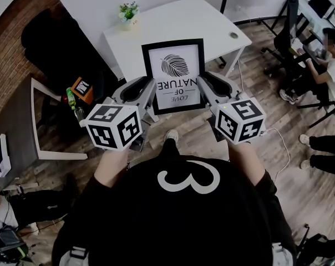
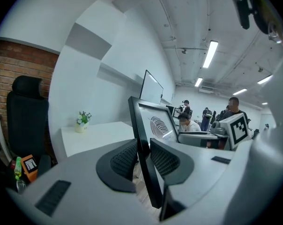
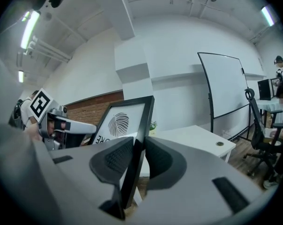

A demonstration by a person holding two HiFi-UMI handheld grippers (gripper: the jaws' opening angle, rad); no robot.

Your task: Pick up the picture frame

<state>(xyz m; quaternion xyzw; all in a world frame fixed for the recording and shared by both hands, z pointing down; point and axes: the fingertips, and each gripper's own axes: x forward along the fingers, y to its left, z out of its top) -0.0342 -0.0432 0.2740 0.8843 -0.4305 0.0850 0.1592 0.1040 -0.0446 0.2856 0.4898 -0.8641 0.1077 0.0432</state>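
A black picture frame point(image 1: 173, 75) with a white print of a leaf and the words "LOVE OF NATURE" hangs in the air in front of me, lifted off the white table point(image 1: 156, 35). My left gripper point(image 1: 151, 93) is shut on the frame's left edge point(image 2: 142, 144), its pads pressing both faces. On the opposite edge point(image 3: 137, 144) my right gripper point(image 1: 203, 91) is shut in the same way. Both marker cubes point(image 1: 113, 126) sit close below the frame in the head view.
A small potted plant point(image 1: 128, 13) stands at the table's far left corner. A black office chair point(image 1: 56, 43) and a dark side table with an orange object point(image 1: 81, 88) are at the left. A seated person point(image 1: 328, 65) and desks are at the right. A whiteboard point(image 3: 228, 90) stands behind the table.
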